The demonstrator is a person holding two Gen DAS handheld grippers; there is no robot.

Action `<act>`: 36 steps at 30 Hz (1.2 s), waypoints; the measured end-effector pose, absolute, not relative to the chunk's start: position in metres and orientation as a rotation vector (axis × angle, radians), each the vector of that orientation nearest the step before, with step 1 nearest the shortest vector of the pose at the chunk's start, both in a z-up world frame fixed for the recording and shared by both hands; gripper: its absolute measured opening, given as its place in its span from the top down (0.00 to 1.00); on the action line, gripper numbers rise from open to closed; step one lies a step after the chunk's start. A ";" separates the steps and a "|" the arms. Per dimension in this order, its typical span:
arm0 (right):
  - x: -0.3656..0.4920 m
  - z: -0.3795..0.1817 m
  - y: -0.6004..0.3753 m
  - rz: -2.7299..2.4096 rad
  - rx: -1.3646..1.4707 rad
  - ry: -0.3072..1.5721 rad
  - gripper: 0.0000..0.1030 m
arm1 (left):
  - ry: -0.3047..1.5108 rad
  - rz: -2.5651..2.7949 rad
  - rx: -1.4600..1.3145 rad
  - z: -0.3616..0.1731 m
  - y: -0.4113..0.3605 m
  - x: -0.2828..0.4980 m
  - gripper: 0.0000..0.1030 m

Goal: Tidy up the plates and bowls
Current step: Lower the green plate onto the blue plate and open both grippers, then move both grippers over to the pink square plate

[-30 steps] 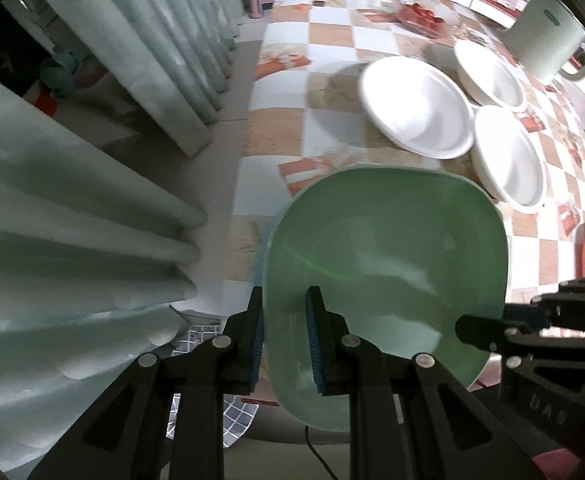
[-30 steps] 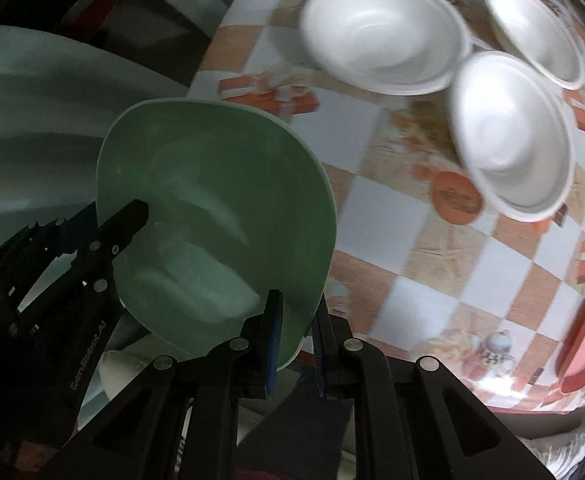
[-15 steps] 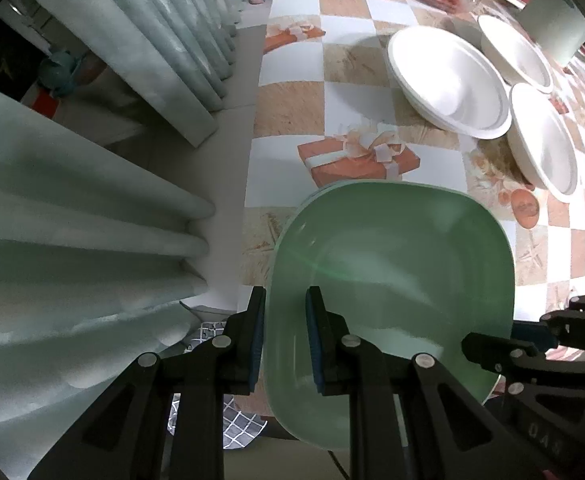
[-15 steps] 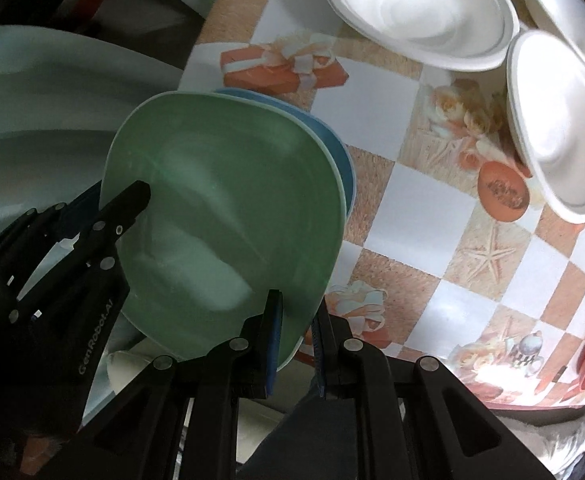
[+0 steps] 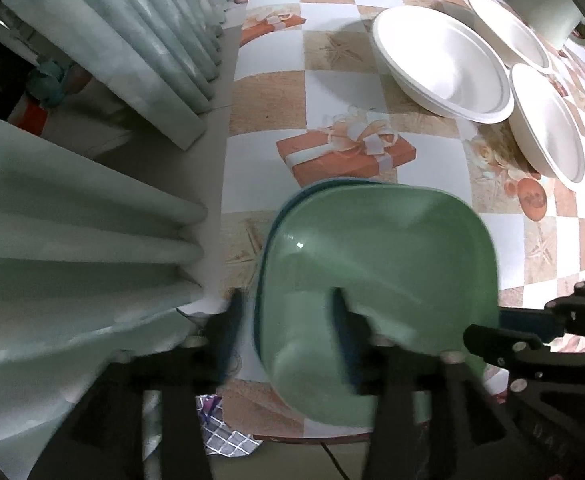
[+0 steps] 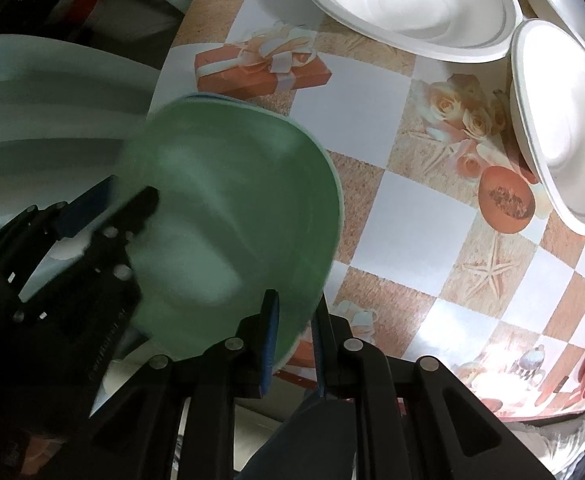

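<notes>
Now the left hand-held gripper [image 5: 288, 320] is opening, its jaws parting off the near rim of the green plate [image 5: 376, 256], which still sits between them, while the right hand-held gripper [image 6: 294, 332] stays pinched tight on the opposite rim, likely to steady the plate as it settles. Just beyond the fingertips the green plate rests nested on a blue plate [image 5: 292, 204] at the tabletop [image 5: 344, 92] corner; farther ahead, white bowls [image 5: 444, 64] wait, apparently unsorted.
</notes>
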State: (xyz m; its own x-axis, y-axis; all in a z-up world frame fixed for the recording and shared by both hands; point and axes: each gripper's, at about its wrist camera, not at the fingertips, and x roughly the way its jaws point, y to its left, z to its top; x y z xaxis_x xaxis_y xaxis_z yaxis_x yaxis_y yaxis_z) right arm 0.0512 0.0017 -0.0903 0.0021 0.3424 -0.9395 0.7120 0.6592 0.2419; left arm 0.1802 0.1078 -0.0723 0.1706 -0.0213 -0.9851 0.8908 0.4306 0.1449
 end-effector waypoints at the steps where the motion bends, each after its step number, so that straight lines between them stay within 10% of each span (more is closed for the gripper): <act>1: 0.051 -0.088 0.001 -0.362 0.884 1.601 0.83 | 1.203 -0.793 0.916 -0.070 0.108 0.178 0.32; 3: 0.051 -0.080 0.002 -0.367 0.873 1.599 0.76 | 1.166 -0.781 0.923 -0.066 0.109 0.174 0.24; 5: 0.048 -0.076 -0.001 -0.400 0.832 1.613 0.44 | 1.133 -0.741 0.921 -0.062 0.110 0.175 0.22; 14: 0.024 -0.037 -0.013 -0.425 0.790 1.547 0.01 | 1.281 -0.703 0.774 -0.050 0.122 0.188 0.00; 36: 0.029 0.002 -0.008 -0.412 0.717 1.509 0.01 | 1.299 -0.701 0.821 -0.031 0.136 0.156 0.00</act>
State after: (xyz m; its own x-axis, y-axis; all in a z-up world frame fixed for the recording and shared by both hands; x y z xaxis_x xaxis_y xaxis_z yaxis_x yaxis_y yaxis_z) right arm 0.0286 -0.0082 0.0020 0.0500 0.1833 -0.9818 0.6565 0.7348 0.1706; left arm 0.1557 0.1361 -0.0312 0.1462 0.0058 -0.9892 0.8298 0.5437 0.1258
